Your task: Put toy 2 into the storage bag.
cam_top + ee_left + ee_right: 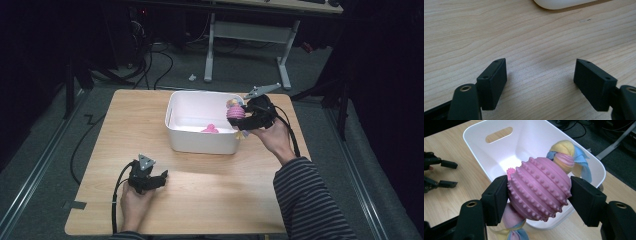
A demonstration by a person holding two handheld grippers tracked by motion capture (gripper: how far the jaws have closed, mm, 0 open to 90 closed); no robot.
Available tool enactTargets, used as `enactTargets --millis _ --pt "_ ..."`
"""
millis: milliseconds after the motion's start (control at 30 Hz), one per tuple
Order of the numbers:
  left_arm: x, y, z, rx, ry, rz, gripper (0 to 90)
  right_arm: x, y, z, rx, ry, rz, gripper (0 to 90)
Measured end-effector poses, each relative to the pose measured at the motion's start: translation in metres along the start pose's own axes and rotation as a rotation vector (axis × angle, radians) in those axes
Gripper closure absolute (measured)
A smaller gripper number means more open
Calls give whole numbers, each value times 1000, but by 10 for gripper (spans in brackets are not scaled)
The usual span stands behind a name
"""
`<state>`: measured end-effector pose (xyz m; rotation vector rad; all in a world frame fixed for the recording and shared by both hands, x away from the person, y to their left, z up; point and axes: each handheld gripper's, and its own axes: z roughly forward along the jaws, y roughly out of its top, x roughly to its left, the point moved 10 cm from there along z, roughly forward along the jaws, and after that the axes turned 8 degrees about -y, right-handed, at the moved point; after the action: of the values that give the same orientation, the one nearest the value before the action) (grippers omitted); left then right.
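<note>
Resting nearest me, my left gripper (pixel 161 178) sits low on the table (pixel 210 200) with its jaws spread wide and nothing but bare wood grain between them in its own view; I would leave it parked there, well apart from the work.

Farther out, my right gripper (pixel 539 195) pinches the pink studded ball (pixel 539 188) of a rope toy, one pad on each flank, the ball held across its middle. A knotted fleece tail in pink, yellow and blue (pixel 567 155) sticks out past the ball, and another bunch hangs below the jaws (pixel 511 230). From the high view the toy (pixel 235 112) hangs at the near right corner of the white bin (pixel 176 107), about level with the rim.

To do this step well, I judge I should carry the ball inward over the open floor of the bin before I let go, since the hanging tail looks to be draped outside the wall (it could snag the rim or drag the toy out). Lowering it a little first should stop the rubber ball bouncing.

Farthest in, the bin already holds one small pink spiky toy (pixel 210 129) on its floor near the front wall; the rest of the floor looks bare.
</note>
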<state>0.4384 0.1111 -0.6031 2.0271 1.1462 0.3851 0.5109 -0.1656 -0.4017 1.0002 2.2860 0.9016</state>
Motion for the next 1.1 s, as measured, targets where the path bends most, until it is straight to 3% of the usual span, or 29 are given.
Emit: enactTargets --millis 367,567,1100 --pt "0 0 0 0 0 1 270 1 11 21 33 -13 -14 338" --pt "0 0 0 -1 0 0 269 2 11 35 55 -25 -21 338" --pt "0 0 0 0 -2 -1 268 15 -1 63 121 7 -47 338"
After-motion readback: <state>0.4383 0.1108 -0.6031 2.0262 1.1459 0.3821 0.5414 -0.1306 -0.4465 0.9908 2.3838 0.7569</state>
